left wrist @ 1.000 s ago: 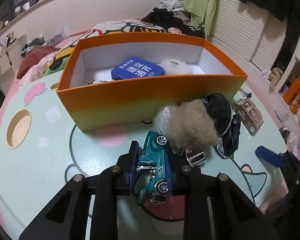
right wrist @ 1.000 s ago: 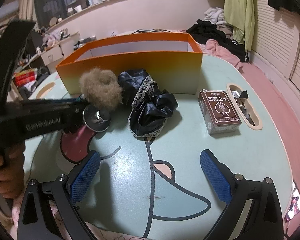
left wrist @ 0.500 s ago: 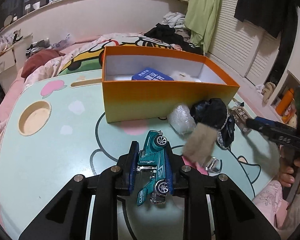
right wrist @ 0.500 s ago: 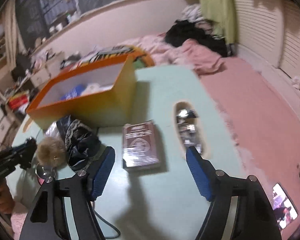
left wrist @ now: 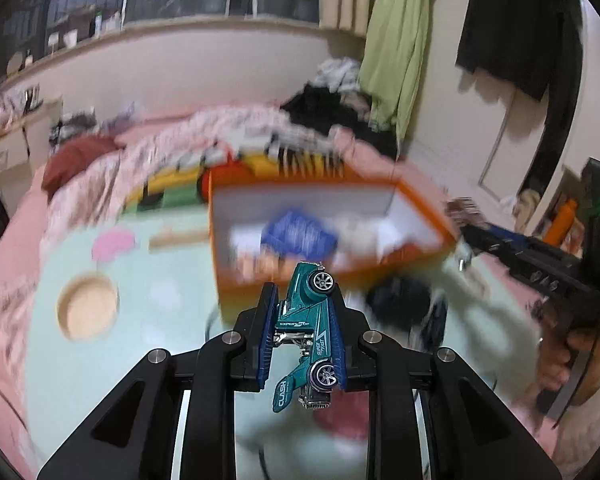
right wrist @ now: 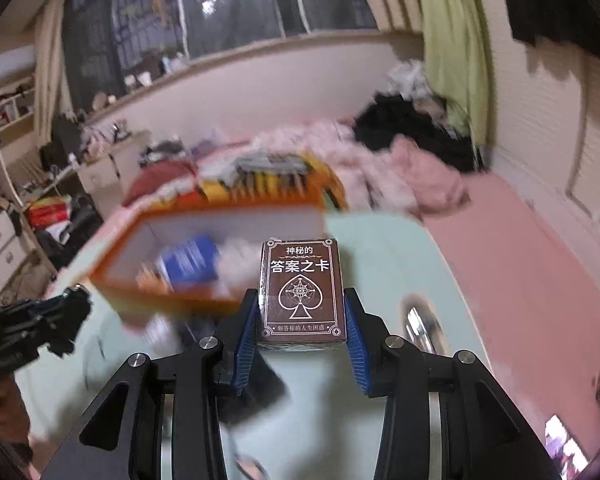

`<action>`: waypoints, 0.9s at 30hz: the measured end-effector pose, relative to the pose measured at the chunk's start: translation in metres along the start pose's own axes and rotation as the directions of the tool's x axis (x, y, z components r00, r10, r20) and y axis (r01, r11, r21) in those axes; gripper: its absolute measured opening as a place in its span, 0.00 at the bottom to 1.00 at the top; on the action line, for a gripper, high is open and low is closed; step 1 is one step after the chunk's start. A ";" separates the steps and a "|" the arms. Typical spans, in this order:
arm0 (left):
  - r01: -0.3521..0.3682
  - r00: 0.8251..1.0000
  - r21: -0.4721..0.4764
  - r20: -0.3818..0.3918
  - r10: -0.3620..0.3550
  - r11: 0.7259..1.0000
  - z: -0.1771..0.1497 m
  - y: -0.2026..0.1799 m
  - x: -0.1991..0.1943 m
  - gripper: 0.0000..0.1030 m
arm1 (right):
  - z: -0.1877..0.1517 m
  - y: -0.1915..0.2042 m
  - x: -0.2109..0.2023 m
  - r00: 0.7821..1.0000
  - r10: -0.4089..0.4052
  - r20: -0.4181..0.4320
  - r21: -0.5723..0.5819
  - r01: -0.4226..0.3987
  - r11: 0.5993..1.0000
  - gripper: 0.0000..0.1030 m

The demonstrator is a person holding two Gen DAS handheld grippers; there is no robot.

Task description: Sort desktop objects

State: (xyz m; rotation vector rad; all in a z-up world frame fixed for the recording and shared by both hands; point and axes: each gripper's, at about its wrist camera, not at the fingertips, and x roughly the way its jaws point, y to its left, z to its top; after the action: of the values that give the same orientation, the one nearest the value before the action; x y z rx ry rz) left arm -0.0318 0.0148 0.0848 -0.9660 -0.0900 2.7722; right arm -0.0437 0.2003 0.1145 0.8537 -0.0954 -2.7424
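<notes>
Between the blue pads of the left gripper (left wrist: 300, 336) sits a teal toy car (left wrist: 308, 332), pinched by its sides with the nose pointing away, lifted above the pale green table (left wrist: 100, 380). That gripper points forward and down toward the orange box (left wrist: 332, 232), which stands just beyond the car. Nearer to the box's right end, the right gripper (right wrist: 300, 332) carries a brown card box (right wrist: 302, 292) with a spade drawing; its jaws are closing, and the pads already press on both sides of the card box, which is held up in front of the orange box. Inside the orange box lie a blue flat packet (right wrist: 190, 260) and something white and fluffy (right wrist: 236, 256), both blurred. Before the orange box, dark cloth (left wrist: 404, 300) lies on the table.
</notes>
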 end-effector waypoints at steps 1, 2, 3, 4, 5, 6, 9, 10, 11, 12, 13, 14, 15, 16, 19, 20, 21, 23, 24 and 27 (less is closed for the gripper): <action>-0.006 1.000 -0.002 0.020 0.006 1.000 0.012 -0.001 0.001 0.24 | 0.011 0.008 0.006 1.000 0.008 0.015 -0.008 -0.008 1.000 0.38; -0.008 0.999 -0.008 0.038 0.008 1.000 0.026 0.000 0.003 0.24 | 0.022 0.014 0.013 1.000 0.017 0.020 -0.007 -0.016 1.000 0.38; -0.009 0.999 -0.016 0.046 0.010 1.000 0.037 0.001 0.007 0.24 | 0.032 0.021 0.022 0.999 0.026 0.020 -0.002 -0.026 1.000 0.38; -0.017 0.999 -0.033 0.051 0.018 0.999 0.048 0.003 0.013 0.24 | 0.039 0.028 0.032 0.999 0.030 0.018 -0.001 -0.030 1.000 0.38; -0.026 0.998 -0.051 0.054 0.029 0.998 0.055 0.007 0.020 0.24 | 0.044 0.033 0.040 1.000 0.025 0.015 -0.004 -0.025 1.000 0.38; -0.036 0.998 -0.071 0.058 0.040 0.997 0.061 0.011 0.030 0.24 | 0.047 0.039 0.052 1.000 0.010 0.006 -0.014 -0.010 1.000 0.39; -0.055 0.998 -0.093 -0.043 0.051 0.994 0.060 0.020 0.073 0.33 | 0.040 0.044 0.086 0.995 -0.047 -0.085 -0.032 0.045 0.998 0.52; -0.051 0.994 -0.115 -0.106 0.039 0.992 0.056 0.024 0.088 0.51 | 0.033 0.042 0.098 0.987 -0.077 -0.140 -0.024 0.075 0.997 0.60; -0.036 0.988 -0.138 -0.152 0.015 0.990 0.050 0.027 0.097 0.60 | 0.027 0.040 0.105 0.980 -0.096 -0.174 -0.016 0.094 0.995 0.60; -0.041 0.995 -0.103 -0.097 0.031 0.994 0.048 0.023 0.094 0.64 | 0.023 0.044 0.102 0.984 -0.122 -0.132 -0.056 0.116 0.992 0.70; -0.056 0.997 -0.067 -0.057 0.052 0.996 0.045 0.017 0.090 0.73 | 0.017 0.048 0.101 0.981 -0.148 -0.124 -0.099 0.136 0.986 0.70; -0.076 0.995 -0.041 -0.065 0.073 0.996 0.044 0.013 0.091 0.82 | 0.016 0.047 0.097 0.984 -0.136 -0.115 -0.095 0.125 0.988 0.70; -0.083 0.994 -0.018 -0.072 0.081 0.996 0.042 0.010 0.092 0.83 | 0.016 0.046 0.094 0.985 -0.130 -0.118 -0.080 0.121 0.989 0.71; -0.102 0.993 -0.002 -0.067 0.102 0.995 0.041 0.008 0.093 0.83 | 0.018 0.047 0.094 0.983 -0.127 -0.130 -0.080 0.117 0.990 0.71; -0.101 0.993 -0.005 -0.069 0.100 0.995 0.041 0.009 0.091 0.83 | 0.022 0.049 0.095 0.981 -0.144 -0.130 -0.089 0.133 0.987 0.72; -0.097 0.993 -0.005 -0.068 0.096 0.995 0.041 0.010 0.090 0.83 | 0.022 0.048 0.096 0.980 -0.149 -0.133 -0.087 0.138 0.987 0.72; -0.101 0.993 -0.007 -0.067 0.100 0.995 0.039 0.010 0.089 0.83 | 0.022 0.049 0.096 0.979 -0.152 -0.137 -0.086 0.141 0.986 0.72; -0.124 0.990 -0.012 -0.071 0.123 0.992 0.038 0.012 0.088 0.83 | 0.023 0.054 0.100 0.980 -0.145 -0.140 -0.092 0.132 0.987 0.72; -0.135 0.988 -0.013 -0.072 0.134 0.991 0.036 0.015 0.086 0.83 | 0.023 0.058 0.101 0.980 -0.136 -0.142 -0.099 0.123 0.987 0.72; -0.138 0.988 -0.010 -0.063 0.137 0.990 0.032 0.026 0.081 0.83 | 0.018 0.069 0.102 0.984 -0.122 -0.133 -0.110 0.107 0.988 0.72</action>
State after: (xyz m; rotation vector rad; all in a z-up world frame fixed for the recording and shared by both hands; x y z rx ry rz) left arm -0.1185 0.0071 0.0574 -1.1014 -0.0348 2.8661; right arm -0.1179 0.1059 0.0831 1.0486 0.1244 -2.7545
